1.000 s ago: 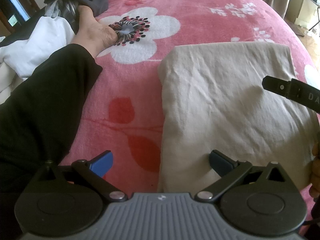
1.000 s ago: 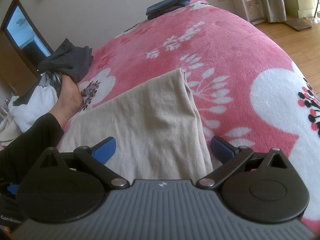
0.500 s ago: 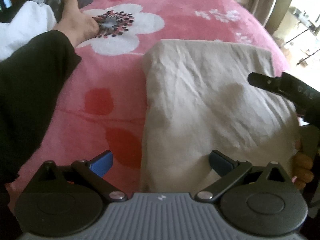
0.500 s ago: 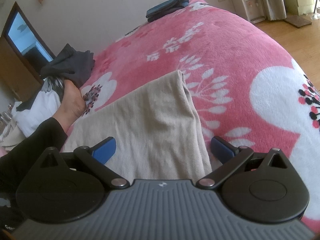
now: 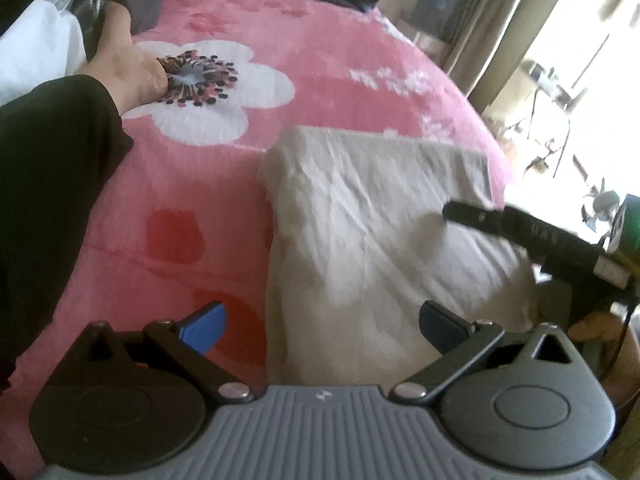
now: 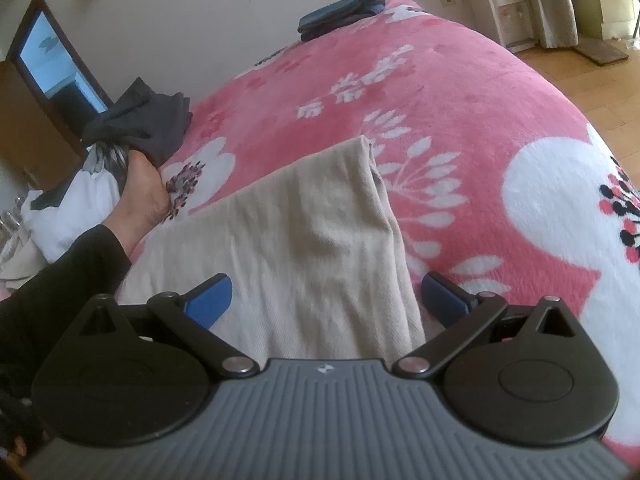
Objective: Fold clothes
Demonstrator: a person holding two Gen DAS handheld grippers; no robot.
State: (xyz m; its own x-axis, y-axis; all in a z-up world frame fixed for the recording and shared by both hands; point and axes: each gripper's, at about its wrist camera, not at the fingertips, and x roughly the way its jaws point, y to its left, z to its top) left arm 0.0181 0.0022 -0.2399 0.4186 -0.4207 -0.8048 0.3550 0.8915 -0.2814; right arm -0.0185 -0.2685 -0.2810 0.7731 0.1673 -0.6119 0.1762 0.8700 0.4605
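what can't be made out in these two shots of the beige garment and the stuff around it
- Beige garment, near edge: hidden behind the gripper bodies in both wrist views.
- Its type: folded and blurred in the left wrist view, so unclear.
- Right gripper: its fingertips run off the right side of the left wrist view.
- Dark folded stack: too small to count layers.

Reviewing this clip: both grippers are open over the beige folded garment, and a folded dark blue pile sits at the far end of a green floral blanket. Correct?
Not quite: the blanket is pink with white flowers, not green, as the right wrist view shows. The rest stands: the left gripper and right gripper are both open over the beige folded garment, and the folded dark blue pile sits at the far end.
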